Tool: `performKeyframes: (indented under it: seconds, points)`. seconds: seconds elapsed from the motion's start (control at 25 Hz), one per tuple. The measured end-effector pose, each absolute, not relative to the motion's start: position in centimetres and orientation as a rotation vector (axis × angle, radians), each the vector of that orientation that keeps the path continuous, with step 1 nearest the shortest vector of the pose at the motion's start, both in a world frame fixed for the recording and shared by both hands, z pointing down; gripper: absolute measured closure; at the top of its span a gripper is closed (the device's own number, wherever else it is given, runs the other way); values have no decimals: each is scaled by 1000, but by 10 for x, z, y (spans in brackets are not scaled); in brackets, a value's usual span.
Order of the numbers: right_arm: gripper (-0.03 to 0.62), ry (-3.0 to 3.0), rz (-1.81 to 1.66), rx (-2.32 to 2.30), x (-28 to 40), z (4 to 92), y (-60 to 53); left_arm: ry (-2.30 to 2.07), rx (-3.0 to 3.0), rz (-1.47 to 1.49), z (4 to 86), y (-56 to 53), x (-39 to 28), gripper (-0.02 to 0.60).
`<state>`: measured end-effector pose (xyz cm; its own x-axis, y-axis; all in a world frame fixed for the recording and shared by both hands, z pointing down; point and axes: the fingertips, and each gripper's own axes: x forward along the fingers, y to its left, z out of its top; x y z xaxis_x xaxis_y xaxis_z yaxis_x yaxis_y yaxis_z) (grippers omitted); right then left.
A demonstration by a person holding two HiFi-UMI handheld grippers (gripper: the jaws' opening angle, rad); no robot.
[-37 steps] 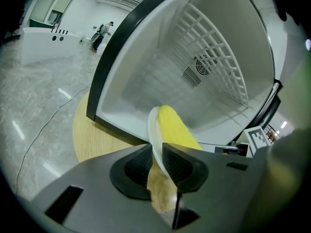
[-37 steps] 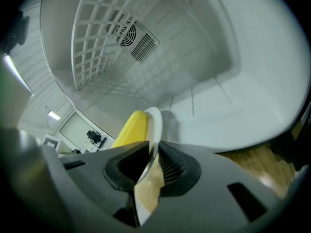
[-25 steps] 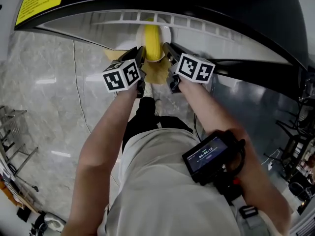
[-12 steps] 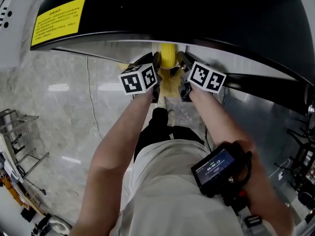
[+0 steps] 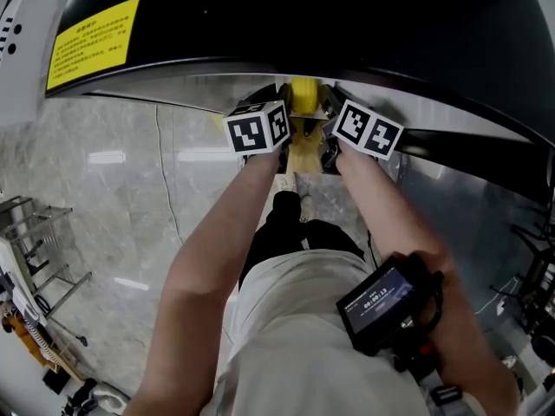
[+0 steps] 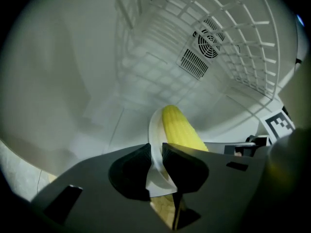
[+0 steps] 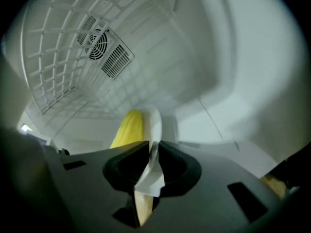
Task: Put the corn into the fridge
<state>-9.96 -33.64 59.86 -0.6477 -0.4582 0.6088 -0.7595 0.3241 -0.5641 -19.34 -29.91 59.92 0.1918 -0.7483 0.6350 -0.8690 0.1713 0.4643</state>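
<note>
Nearest to the head camera is the person's pale shirt, and a small screen (image 5: 381,300) is strapped on the right forearm. Both forearms reach forward and come close together at the lower edge of the black fridge (image 5: 347,24), which has a yellow label (image 5: 91,42) near its left corner. A grey marble floor (image 5: 95,189) lies open to the left of the arms.

The left gripper (image 5: 277,100) and the right gripper (image 5: 329,102) stand just beside each other with the corn (image 5: 303,96) between them. The black edge of the fridge covers the far part of the corn in this view.

In the left gripper view the left gripper (image 6: 155,152) has its jaws nearly together, and they pinch the left rim of a white plate (image 6: 155,127). The corn (image 6: 180,130) lies on this plate and points away into the fridge. In the right gripper view the right gripper (image 7: 153,152) pinches the opposite rim of the plate (image 7: 155,125) in the same narrow way, with the corn (image 7: 127,127) on its left.

Beyond the plate the white floor of the compartment goes on to the back wall, well apart from the tip of the corn. Smooth white side walls stand wide on both outer sides. A wire shelf (image 6: 238,38) hangs above, and a round fan vent (image 6: 209,41) sits in the back wall under it. Whether the plate touches the compartment floor, I cannot tell.
</note>
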Motion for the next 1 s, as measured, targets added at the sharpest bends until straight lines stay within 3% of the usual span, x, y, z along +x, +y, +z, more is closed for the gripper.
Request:
performKeyframes:
  seconds: [0.8,1.0]
  points:
    - [530,-2214,1104,1133,-107,596,-364,-1569,1606,308,606,-325,-195,517]
    - [530,-2238,937,1191,-85,640,-390,-1575,1616,310,608,-327,-194,517]
